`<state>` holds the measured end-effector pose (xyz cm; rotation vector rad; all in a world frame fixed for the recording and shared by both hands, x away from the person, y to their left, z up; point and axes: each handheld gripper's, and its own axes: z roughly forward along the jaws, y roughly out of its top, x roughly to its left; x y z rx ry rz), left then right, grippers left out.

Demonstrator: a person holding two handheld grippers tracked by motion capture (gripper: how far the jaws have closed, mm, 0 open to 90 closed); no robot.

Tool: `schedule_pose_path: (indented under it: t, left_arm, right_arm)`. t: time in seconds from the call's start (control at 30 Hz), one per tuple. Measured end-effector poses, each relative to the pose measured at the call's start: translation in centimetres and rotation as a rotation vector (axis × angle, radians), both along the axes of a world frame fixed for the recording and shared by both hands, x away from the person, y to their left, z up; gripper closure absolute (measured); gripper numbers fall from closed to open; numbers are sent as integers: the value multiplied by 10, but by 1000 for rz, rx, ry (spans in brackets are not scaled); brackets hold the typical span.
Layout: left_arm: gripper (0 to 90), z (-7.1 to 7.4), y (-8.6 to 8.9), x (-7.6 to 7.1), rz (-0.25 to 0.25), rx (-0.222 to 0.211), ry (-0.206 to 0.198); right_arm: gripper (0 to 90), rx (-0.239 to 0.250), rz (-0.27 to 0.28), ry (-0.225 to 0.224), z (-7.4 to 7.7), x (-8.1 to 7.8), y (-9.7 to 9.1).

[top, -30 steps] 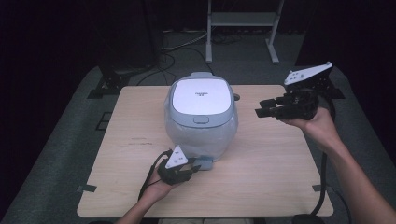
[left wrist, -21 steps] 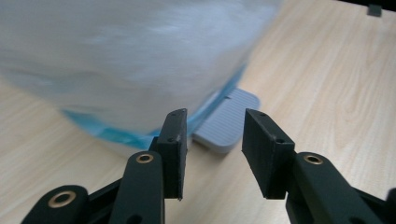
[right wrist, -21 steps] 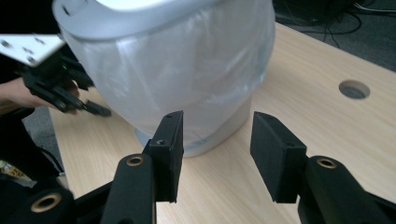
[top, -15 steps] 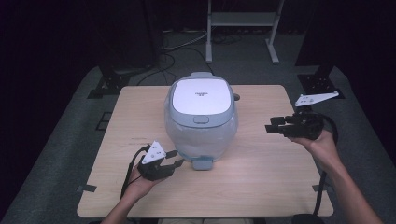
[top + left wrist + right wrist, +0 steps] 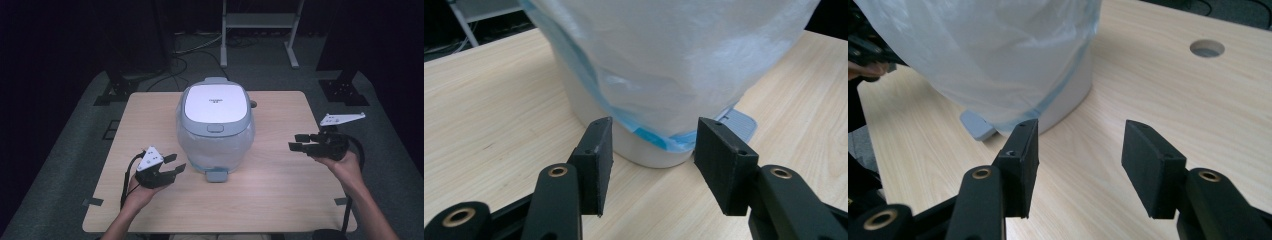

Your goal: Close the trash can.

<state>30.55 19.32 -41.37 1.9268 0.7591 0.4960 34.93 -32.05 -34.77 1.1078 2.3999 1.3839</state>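
1. The rice cooker (image 5: 215, 127) carries a small line of dark print on its white lid (image 5: 216, 104), too tiny to read from the high view.
2. It stands upright around the middle of the wooden table (image 5: 280, 195), nearer the far edge; it is a rounded grey-blue appliance with a flat white top and a latch button at the lid's front edge.
3. A thin, translucent plastic bag (image 5: 684, 55) is draped over its body, with a blue band along the hem that hangs just above the white base.
4. A small grey tab (image 5: 217, 175) juts from the foot of the cooker toward the person, resting on the table.
5. The left gripper (image 5: 172, 166) is low on the near left side, aimed at the cooker's base; its jaws have just been opening, parted, nothing between them.
6. The right gripper (image 5: 298, 142) sits off to the cooker's right, well apart from it; its jaws have also just been opening and hold nothing.
7. A round hole (image 5: 1207, 48) is cut in the tabletop.
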Motion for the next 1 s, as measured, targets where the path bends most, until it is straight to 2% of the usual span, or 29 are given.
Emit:
schedule_pose_path:
  t: [0.33,0.8,1.0]
  left_arm:
    - [434,0,14,2,50,-8,-4]
    - [376,-7,38,-3,124,-18,1]
    - [353,-12,44,-6,139,-36,10]
  right_arm:
    - [458,9,-38,13,-29,-9,-11]
    - [396,15,-73,16,-54,-22,-17]
    - [302,7,-109,9,-62,-28,-18]
